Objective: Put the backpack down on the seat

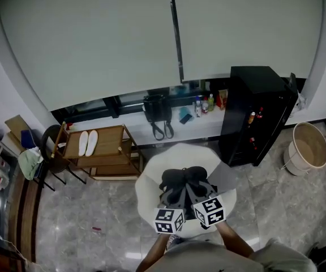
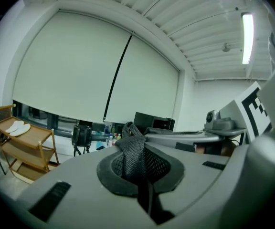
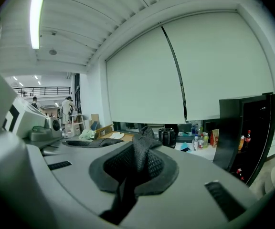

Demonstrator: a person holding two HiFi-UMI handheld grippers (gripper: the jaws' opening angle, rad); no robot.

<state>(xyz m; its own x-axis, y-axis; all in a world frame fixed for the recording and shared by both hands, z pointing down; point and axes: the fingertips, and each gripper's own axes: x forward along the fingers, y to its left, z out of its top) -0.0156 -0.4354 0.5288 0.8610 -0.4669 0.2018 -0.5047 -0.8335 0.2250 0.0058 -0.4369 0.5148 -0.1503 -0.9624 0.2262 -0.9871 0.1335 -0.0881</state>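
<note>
Over white seat we carry backpack; left gripper, right gripper fingers pinched tight on mesh straps; set-down not yet done.

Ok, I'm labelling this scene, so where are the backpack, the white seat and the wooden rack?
backpack (image 1: 185, 175), head view, its black top just beyond the two grippers.
white seat (image 1: 151, 177), head view, bare left part.
wooden rack (image 1: 111, 139), head view, bare top shelf.

Backpack over the seat; rack with slippers at left, cabinet at right, bag and bottles on the ledge behind
</note>
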